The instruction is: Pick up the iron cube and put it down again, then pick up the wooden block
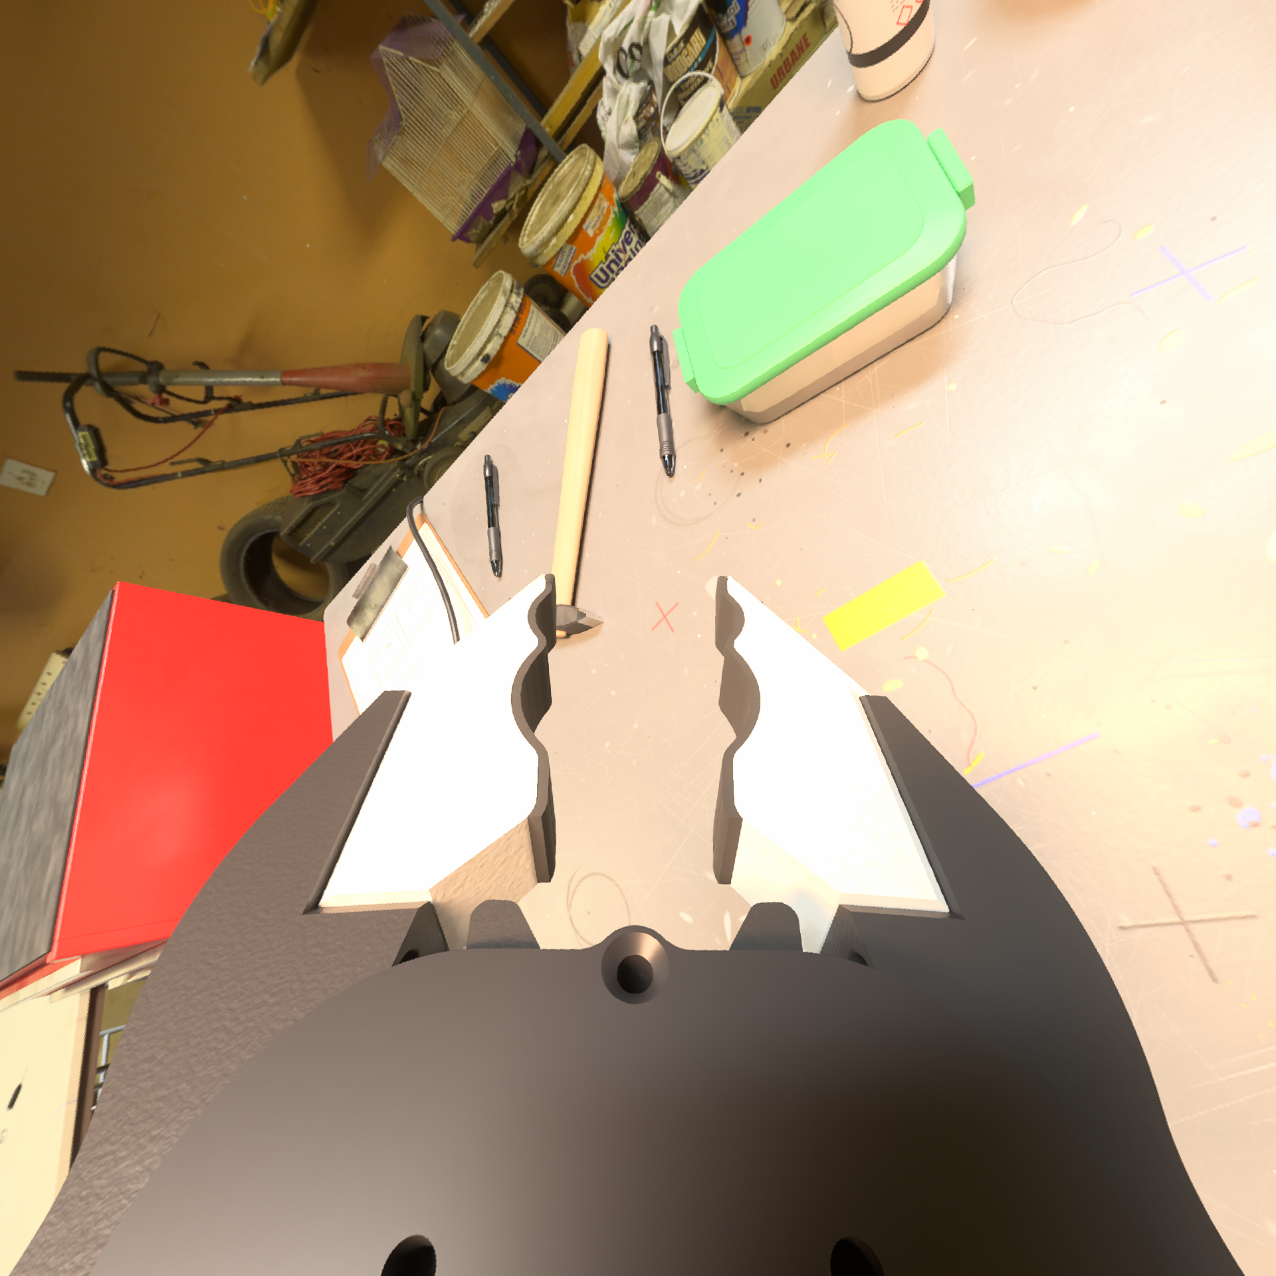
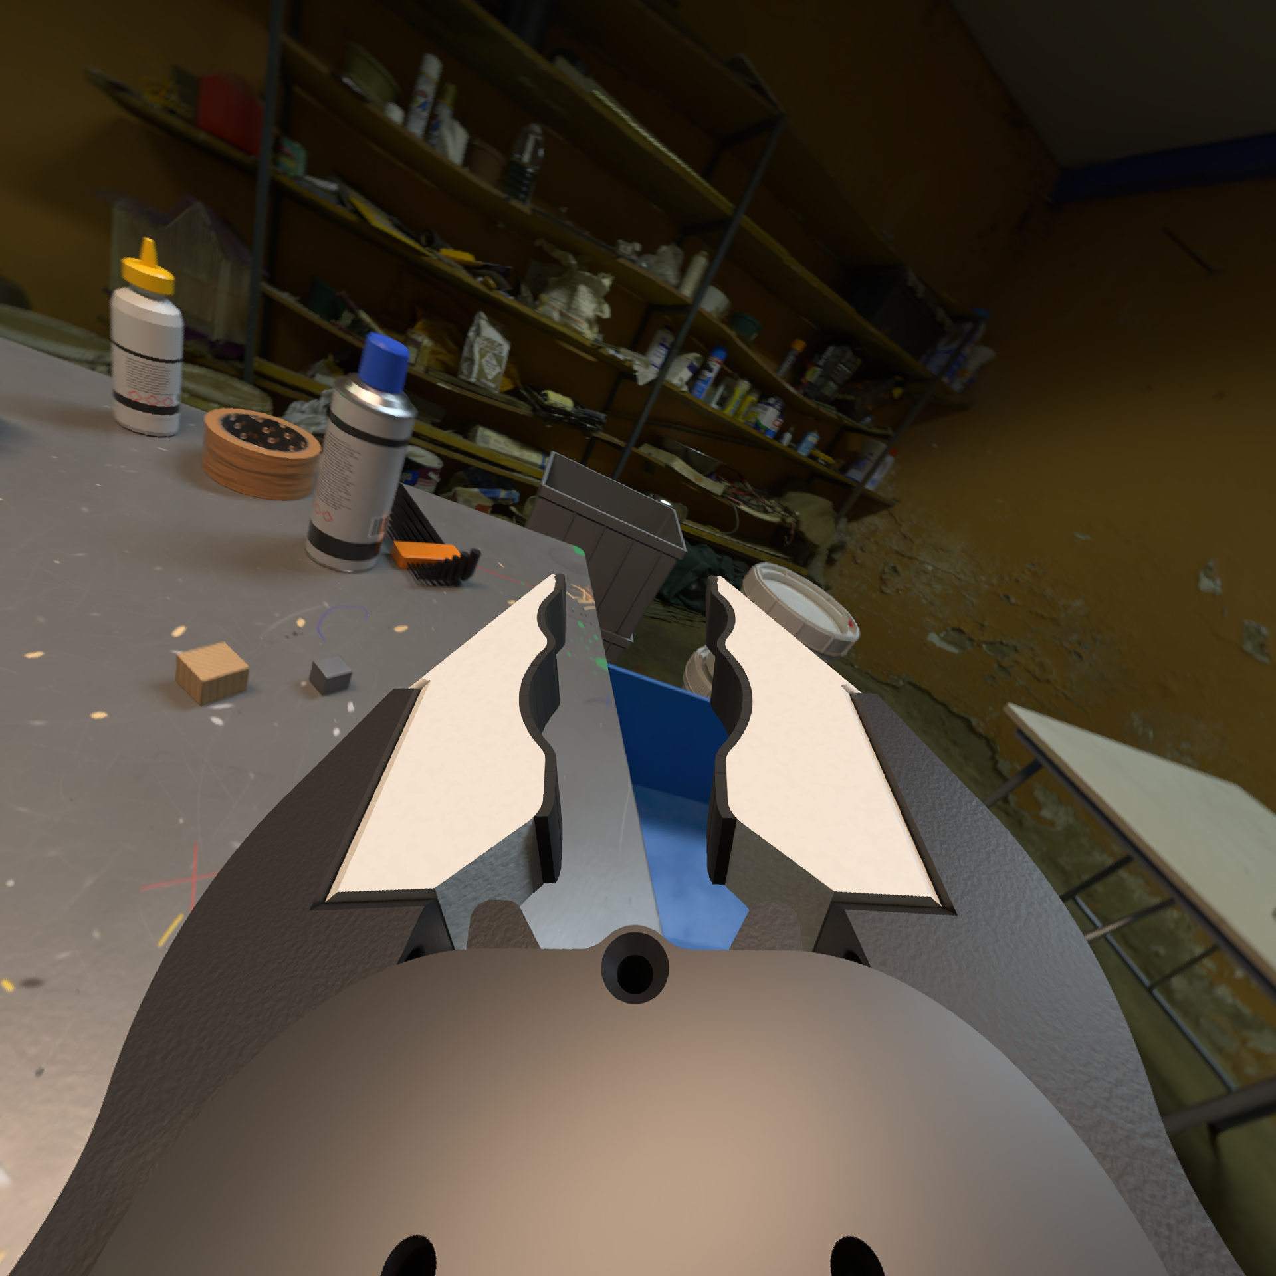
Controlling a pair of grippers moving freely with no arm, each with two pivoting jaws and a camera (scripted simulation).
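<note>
Grey and small, the iron cube (image 2: 330, 674) lies on the table (image 2: 103, 794), and I take it as the landmark. Seen in the right wrist view, the wooden block (image 2: 211, 672) rests just to the left of the cube, near it but not touching, and it is clearly bigger. Beyond the cube stands a silver spray can (image 2: 360, 461) with a blue cap, upright, and at the foot of this can, on its right, lies a set of black keys in an orange holder (image 2: 429, 552). Further behind the cube and to the left are a flat round wooden box (image 2: 259, 452) and a white bottle (image 2: 146, 345) with a yellow cap.

To the right of the cube hovers the right gripper (image 2: 635, 587), well apart from it, above the table edge. Its 2 fingers are spread wide and nothing is between them. Below this gap I see a blue bin (image 2: 666, 732), and beyond the table edge a dark grey bin (image 2: 607, 532) and a white lid (image 2: 804, 607).

The left wrist view does not show the cube or the block. The left gripper (image 1: 635, 594) is also spread wide and empty, over a pale part of the table (image 1: 1036, 621). In front of it lie a hammer (image 1: 582, 469) with a light wooden handle, 2 pens (image 1: 661, 400) on either side of it, a box with a green lid (image 1: 822, 255) and a yellow strip (image 1: 884, 604). At the table edge lies a clipboard (image 1: 407, 621), beside a red box (image 1: 193, 759).
</note>
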